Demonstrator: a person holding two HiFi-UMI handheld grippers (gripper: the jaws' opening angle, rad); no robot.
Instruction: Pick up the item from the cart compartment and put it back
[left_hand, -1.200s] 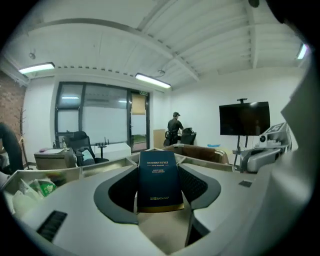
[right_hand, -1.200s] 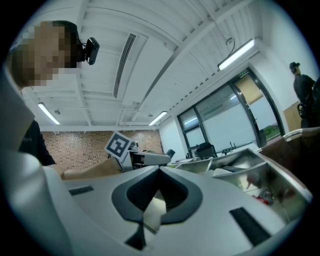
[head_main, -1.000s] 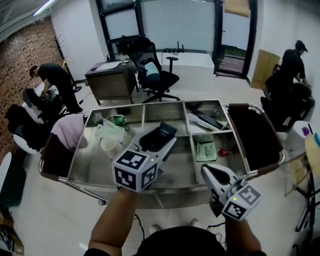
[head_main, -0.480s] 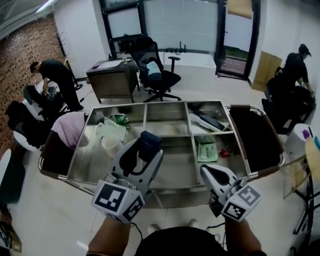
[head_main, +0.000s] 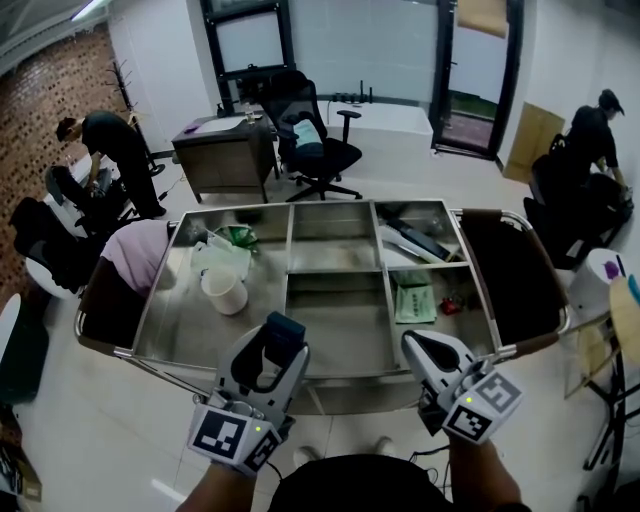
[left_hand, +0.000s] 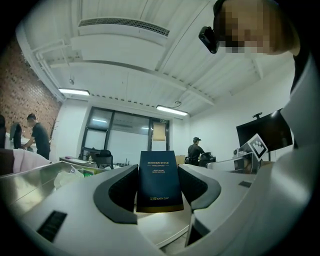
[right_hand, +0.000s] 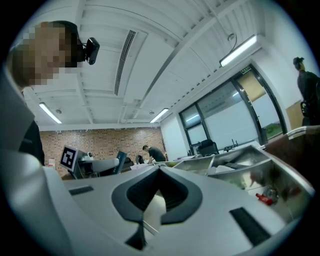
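stage: pick done, put-back pending | left gripper (head_main: 280, 347) clamped on navy box (head_main: 285, 328), lifted out, at cart (head_main: 150, 300) 6 o'clock edge | right gripper (head_main: 414, 342) pinched closed, empty, 5 o'clock

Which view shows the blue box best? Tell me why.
The left gripper view: the box stands upright between the left gripper's jaws, front label facing the camera. The head view shows only its top. The right gripper view shows it tiny, if at all.
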